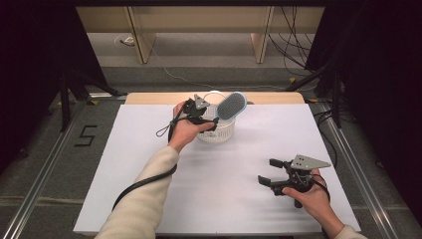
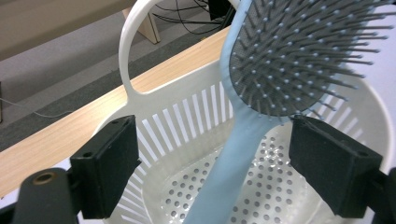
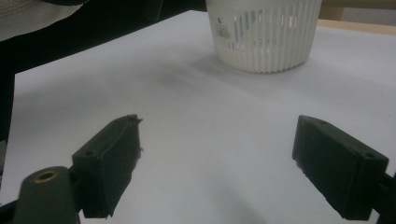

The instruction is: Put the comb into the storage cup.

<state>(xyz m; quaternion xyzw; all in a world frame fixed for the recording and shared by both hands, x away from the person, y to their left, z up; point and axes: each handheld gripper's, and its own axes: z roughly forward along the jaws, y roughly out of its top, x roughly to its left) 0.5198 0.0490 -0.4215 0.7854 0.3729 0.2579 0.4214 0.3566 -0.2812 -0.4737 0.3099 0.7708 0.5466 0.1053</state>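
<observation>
I found the white-covered counter (image 1: 149, 164) carrying a white slotted basket (image 1: 219, 133) at its far middle. A blue hairbrush (image 1: 232, 105) stood in it, head up — my left gripper (image 1: 215, 119) spread around its handle. My right gripper (image 1: 272, 172) hovered spread, empty, near the front right.

A white plastic basket (image 1: 217, 130) with slatted walls, a perforated floor and a loop handle stands upright near the far middle of the white table sheet. A light-blue paddle hairbrush (image 1: 232, 105) with grey bristles leans in it, handle down inside, head tilted up above the rim toward the right.
</observation>
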